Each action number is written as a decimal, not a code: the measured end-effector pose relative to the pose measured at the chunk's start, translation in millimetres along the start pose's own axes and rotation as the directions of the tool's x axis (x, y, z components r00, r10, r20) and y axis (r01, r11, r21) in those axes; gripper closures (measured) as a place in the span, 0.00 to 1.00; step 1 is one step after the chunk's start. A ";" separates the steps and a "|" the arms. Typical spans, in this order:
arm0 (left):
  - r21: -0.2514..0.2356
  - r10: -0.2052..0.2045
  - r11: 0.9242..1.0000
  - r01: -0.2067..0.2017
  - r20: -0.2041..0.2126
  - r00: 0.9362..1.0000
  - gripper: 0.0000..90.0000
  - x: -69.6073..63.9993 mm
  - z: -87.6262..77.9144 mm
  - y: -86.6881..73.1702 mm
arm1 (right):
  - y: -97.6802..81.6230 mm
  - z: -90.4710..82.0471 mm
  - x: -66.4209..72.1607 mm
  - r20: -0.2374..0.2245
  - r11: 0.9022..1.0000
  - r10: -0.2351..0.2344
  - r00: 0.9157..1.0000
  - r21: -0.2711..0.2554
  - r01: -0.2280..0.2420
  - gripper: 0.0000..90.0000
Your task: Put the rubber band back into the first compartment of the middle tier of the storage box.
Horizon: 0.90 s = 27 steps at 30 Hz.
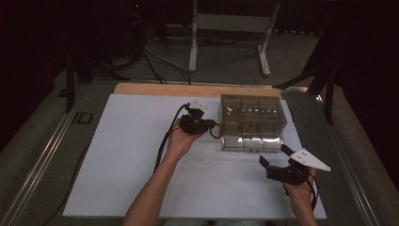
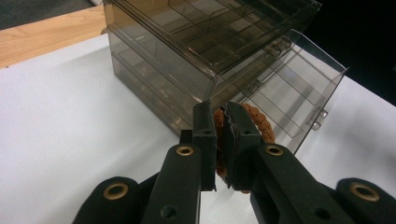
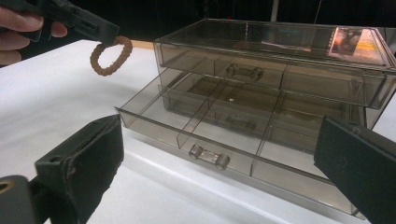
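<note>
Dim room, black beyond 12 o'clock; overhead light falls mainly on the white desk point(image 1: 141, 165), which stays grey and soft. Glare streaks the smoky drawer box point(image 1: 252, 123) toward 6 o'clock. In the right gripper view, foreground tongs blur heavily; overall grain.

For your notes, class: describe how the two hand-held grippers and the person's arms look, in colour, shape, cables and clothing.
Both grippers are black. The left gripper has two straight black jaws with brass-coloured rivets, and a black cable trails from it. The right gripper carries a grey three-cornered plate with small dark dots, and its jaws are broad. Both forearms are bare, with no sleeves.
</note>
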<state>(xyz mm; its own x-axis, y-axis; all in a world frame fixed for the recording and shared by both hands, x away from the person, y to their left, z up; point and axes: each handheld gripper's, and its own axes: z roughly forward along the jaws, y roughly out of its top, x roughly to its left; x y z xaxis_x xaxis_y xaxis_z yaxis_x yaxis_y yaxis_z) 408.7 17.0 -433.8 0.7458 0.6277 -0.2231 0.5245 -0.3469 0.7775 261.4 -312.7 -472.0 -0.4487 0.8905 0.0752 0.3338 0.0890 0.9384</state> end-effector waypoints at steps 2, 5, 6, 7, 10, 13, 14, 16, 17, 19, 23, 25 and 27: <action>0.002 0.000 1.000 0.000 0.000 1.000 0.95 0.0 1.3 0.2 | 0.1 -0.3 -0.1 0.000 1.000 -0.001 1.000 -0.001 0.001 0.02; 0.007 -0.002 1.000 0.002 -0.002 1.000 0.95 0.2 3.2 0.3 | 0.1 -0.6 -0.3 0.000 1.000 -0.001 1.000 0.000 0.001 0.02; 0.006 -0.003 1.000 0.003 -0.002 1.000 0.95 0.1 3.8 0.4 | 0.1 -0.7 -0.2 0.000 1.000 0.000 1.000 0.001 0.000 0.02; 0.006 -0.004 1.000 0.004 -0.001 1.000 0.95 0.2 4.2 0.6 | 0.1 -0.5 -0.1 0.000 1.000 -0.001 1.000 0.000 0.001 0.02; 0.004 -0.004 1.000 0.004 -0.001 1.000 0.95 -0.5 6.2 1.0 | 0.0 -0.3 0.0 0.000 1.000 -0.002 1.000 0.000 0.002 0.02; 0.008 -0.005 1.000 0.005 -0.003 1.000 0.95 -0.8 9.2 1.1 | 0.1 -0.5 0.0 0.000 1.000 -0.001 1.000 0.001 0.001 0.02; 0.008 -0.005 1.000 0.005 -0.003 1.000 0.95 -1.0 10.0 1.1 | 0.1 -0.5 -0.1 0.001 1.000 -0.002 1.000 0.000 0.002 0.02; 0.009 -0.004 1.000 0.004 -0.005 1.000 0.95 -1.4 11.6 1.3 | 0.1 -0.6 -0.2 0.001 1.000 -0.001 1.000 0.001 0.001 0.02; 0.009 -0.004 1.000 0.004 -0.005 1.000 0.95 -1.6 12.3 1.4 | 0.1 -0.5 -0.4 0.002 1.000 -0.002 1.000 0.001 0.002 0.02; 0.007 -0.005 1.000 0.005 -0.006 1.000 0.95 -2.2 13.6 1.8 | 0.0 -0.5 -0.5 0.002 1.000 -0.001 1.000 0.001 0.001 0.02; 0.008 -0.002 1.000 0.002 -0.010 1.000 0.95 -2.8 15.1 3.1 | 0.1 -0.5 -0.3 0.002 1.000 -0.001 1.000 0.001 0.001 0.02; 0.007 -0.001 1.000 0.001 -0.012 1.000 0.95 -3.2 15.6 3.8 | 0.1 -0.5 -0.3 0.002 1.000 0.000 1.000 0.001 0.000 0.02; 0.005 -0.001 1.000 0.001 -0.014 1.000 0.95 -3.8 15.9 4.5 | 0.1 -0.5 -0.4 0.002 1.000 -0.002 1.000 0.001 0.002 0.02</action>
<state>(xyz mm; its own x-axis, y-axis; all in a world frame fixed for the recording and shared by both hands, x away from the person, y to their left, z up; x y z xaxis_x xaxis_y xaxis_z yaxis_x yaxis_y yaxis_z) 414.7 2.0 -438.8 0.7397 0.6374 -0.2158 0.5275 -0.3500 0.7741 261.2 -313.3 -471.8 -0.4480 0.8911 0.0730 0.3336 0.0908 0.9383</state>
